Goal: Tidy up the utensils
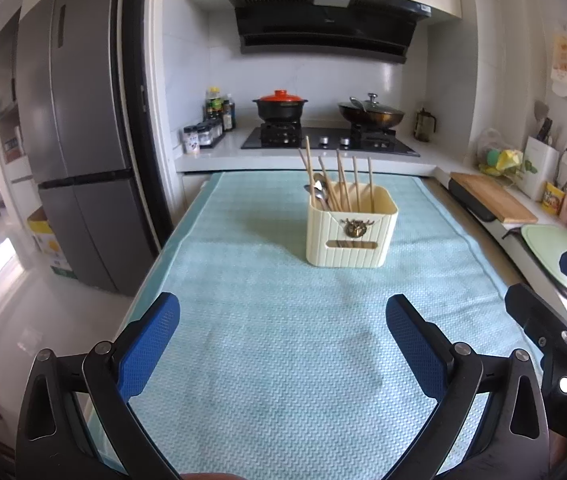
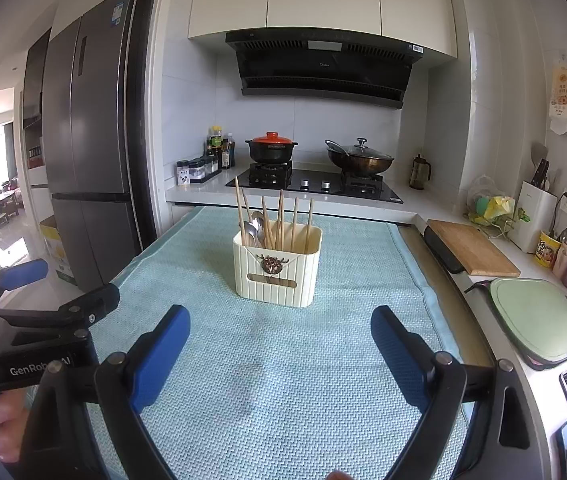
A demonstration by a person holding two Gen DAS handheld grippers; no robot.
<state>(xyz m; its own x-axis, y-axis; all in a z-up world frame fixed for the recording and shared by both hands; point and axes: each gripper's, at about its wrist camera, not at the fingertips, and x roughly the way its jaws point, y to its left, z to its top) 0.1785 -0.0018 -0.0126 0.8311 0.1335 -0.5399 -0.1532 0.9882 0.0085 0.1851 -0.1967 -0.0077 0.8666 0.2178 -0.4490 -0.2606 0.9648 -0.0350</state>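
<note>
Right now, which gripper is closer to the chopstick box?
Neither clearly. The left gripper and right gripper both hang open over the mat, apart from the box, which sits ahead of each.

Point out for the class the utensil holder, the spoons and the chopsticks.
utensil holder (image 1: 349,240): left wrist view, its ribbed front wall.
spoons (image 2: 252,229): right wrist view, a bowl above the rim.
chopsticks (image 1: 341,174): left wrist view, a shaft above the rim.

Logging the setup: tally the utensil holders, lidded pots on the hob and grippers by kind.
Utensil holder: 1
Lidded pots: 2, red-lidded pot and glass-lidded wok
Grippers: 2, left gripper and right gripper, both open
Total: 5
</note>
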